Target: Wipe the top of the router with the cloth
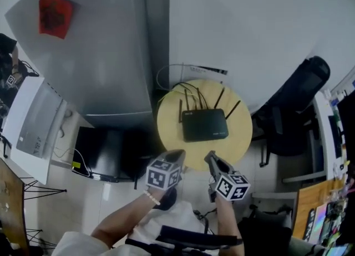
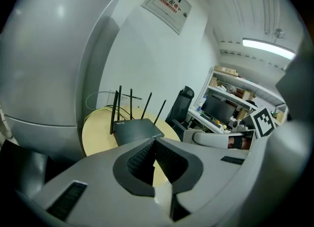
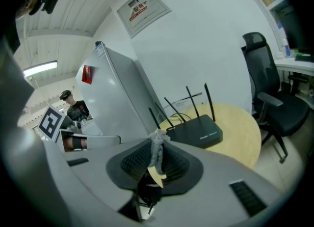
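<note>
A black router [image 1: 204,124] with several upright antennas lies on a small round wooden table [image 1: 169,124]. Both grippers hover just off the table's near edge, pointing at the router without touching it. My left gripper [image 1: 177,155] is shut with nothing between its jaws [image 2: 154,145]; past it the router [image 2: 137,130] sits on the table [image 2: 98,135]. My right gripper [image 1: 210,158] is shut on a thin scrap of grey cloth [image 3: 157,148] that sticks up between the pads. Beyond that cloth lies the router [image 3: 196,131].
A tall grey cabinet [image 1: 100,44] stands hard against the table's left side. A black office chair [image 1: 294,111] is to the right, a dark box [image 1: 105,152] on the floor at left. Cables [image 1: 183,86] loop behind the router. A person [image 3: 73,107] stands far off.
</note>
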`<state>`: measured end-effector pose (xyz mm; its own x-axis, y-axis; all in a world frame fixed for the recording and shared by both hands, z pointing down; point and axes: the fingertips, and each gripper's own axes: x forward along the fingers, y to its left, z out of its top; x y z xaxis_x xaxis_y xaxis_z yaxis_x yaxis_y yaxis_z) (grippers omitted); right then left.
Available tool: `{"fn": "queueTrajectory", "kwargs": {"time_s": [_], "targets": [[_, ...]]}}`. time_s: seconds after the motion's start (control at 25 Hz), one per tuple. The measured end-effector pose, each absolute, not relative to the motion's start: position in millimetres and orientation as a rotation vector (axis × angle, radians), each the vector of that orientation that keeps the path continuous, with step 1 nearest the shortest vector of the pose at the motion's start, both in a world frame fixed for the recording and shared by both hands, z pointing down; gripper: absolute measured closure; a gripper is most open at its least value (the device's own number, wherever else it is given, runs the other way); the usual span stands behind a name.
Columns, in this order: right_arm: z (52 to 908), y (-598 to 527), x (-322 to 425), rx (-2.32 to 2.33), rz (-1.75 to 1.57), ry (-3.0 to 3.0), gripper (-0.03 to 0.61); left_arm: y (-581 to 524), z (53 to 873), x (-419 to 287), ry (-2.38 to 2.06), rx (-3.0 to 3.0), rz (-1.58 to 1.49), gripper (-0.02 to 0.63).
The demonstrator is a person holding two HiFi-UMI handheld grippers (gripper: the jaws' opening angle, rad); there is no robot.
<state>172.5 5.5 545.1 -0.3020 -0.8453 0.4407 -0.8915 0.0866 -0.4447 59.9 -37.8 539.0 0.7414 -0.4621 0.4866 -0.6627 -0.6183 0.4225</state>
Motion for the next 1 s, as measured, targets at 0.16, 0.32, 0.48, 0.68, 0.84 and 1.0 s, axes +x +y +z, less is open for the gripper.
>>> {"fn": "queueTrajectory", "kwargs": {"time_s": [0.16,0.32,0.48,0.68,0.84,1.0], "targets": [[566.6,-48.6,163.4,1.714,0.988,-2.247,0.512,-78.7,558.0,58.2,-0.831,2.303,0.444,0.615],[584.0,-104.1,159.4,1.639,0.938,-2.215,0.512,-111.9,574.3,52.0,-0.843,2.27,0.452,0.615],[603.5,-156.8,152.3,1.582,0.929,-2.202,0.512,-131.8,581.2,57.2,-0.81,2.259,0.411,0.615],[633.6,-211.3,135.2,1.453,0.932,-2.198,0.512,-147.2,595.2,60.3,-0.792,2.226,0.407,0.615],[649.9,-245.0,128.5,1.37,0.939,-2.177,0.512,-162.6,601.9,57.9,-0.825,2.166,0.4,0.615],[663.8,-263.2,121.5,1.307,0.949,-2.161,0.512,-169.4,610.1,56.7,-0.846,2.134,0.423,0.615]]}}
